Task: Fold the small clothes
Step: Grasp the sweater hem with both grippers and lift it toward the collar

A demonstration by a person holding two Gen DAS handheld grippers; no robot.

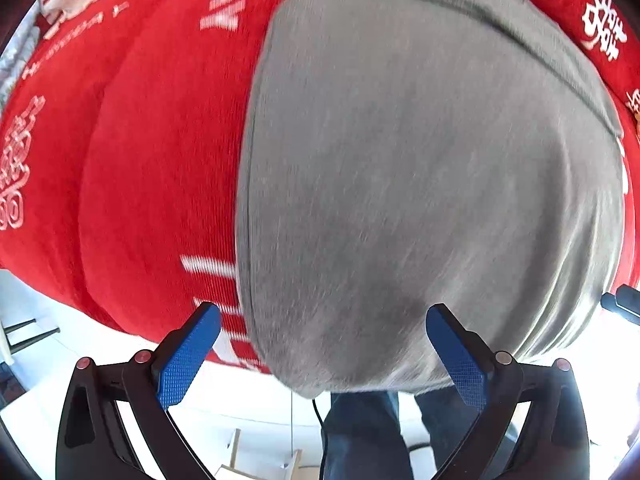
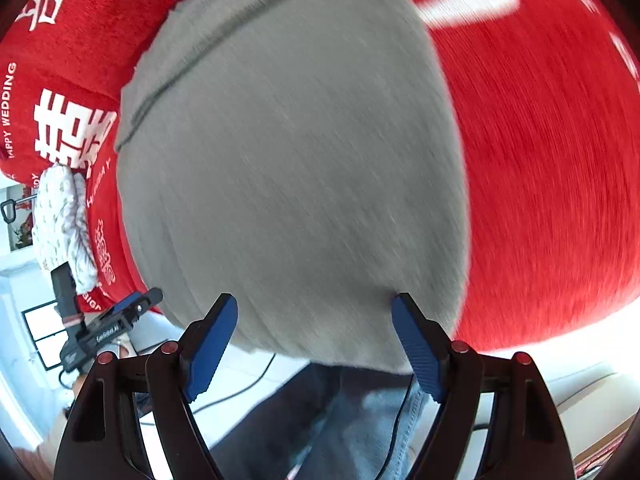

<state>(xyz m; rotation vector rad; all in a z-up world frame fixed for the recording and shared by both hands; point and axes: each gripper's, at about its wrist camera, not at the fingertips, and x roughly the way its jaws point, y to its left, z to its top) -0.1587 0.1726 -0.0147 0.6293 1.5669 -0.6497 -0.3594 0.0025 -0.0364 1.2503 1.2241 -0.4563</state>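
A grey knit garment (image 1: 420,168) lies spread on a red cloth with white lettering (image 1: 152,152). Its near edge hangs over the table's front. In the left wrist view my left gripper (image 1: 322,354) is open, its blue pads (image 1: 186,364) either side of the garment's near left corner. In the right wrist view the same garment (image 2: 288,160) fills the middle, and my right gripper (image 2: 314,346) is open, straddling its near edge without pinching it. The left gripper (image 2: 116,320) shows at the left of the right wrist view.
A white patterned bundle of cloth (image 2: 64,224) lies on the red cloth (image 2: 540,160) at the left. The person's jeans (image 2: 340,420) and a black cable (image 2: 396,432) are below the table edge. White floor lies beyond.
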